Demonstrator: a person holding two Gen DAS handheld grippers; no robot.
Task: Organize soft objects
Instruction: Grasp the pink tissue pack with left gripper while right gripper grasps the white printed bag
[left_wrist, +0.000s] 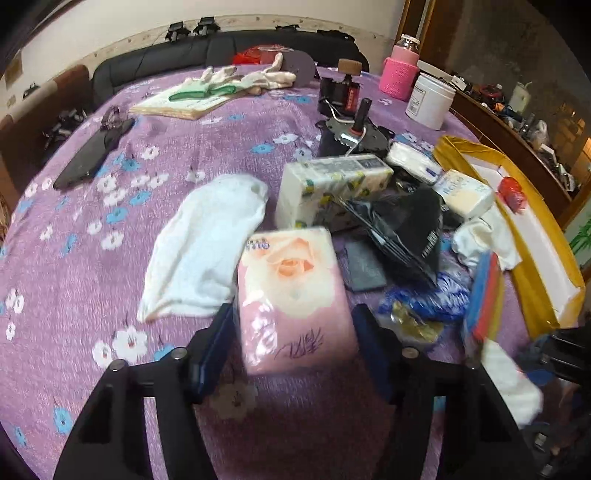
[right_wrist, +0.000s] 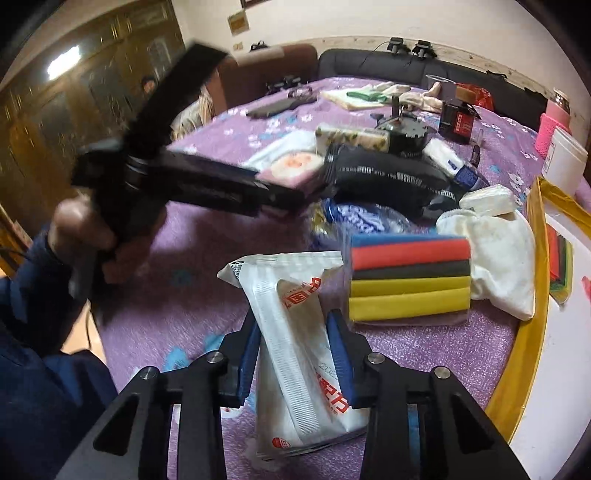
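Note:
A pink tissue pack (left_wrist: 295, 295) with a rose print sits between the blue pads of my left gripper (left_wrist: 293, 332), which is shut on its two sides. Seen from the right wrist, the same left gripper (right_wrist: 280, 192) reaches in from the left, held by a hand (right_wrist: 81, 236). My right gripper (right_wrist: 295, 343) is shut on a white wipes pack (right_wrist: 295, 332) with red print and squeezes its middle. A white towel (left_wrist: 207, 251) lies left of the pink pack. A stack of coloured sponges (right_wrist: 410, 280) and a white cloth (right_wrist: 506, 258) lie to the right.
On the purple flowered cloth (left_wrist: 110, 295) lie a big patterned tissue pack (left_wrist: 328, 188), a black bag (left_wrist: 406, 229), small tissue packs (left_wrist: 465, 192), gloves (left_wrist: 255, 79) and a phone (left_wrist: 92, 155). A yellow-rimmed white box (right_wrist: 532, 332) stands at the right; a white jar (left_wrist: 430, 99) and pink bottle (left_wrist: 400, 72) behind.

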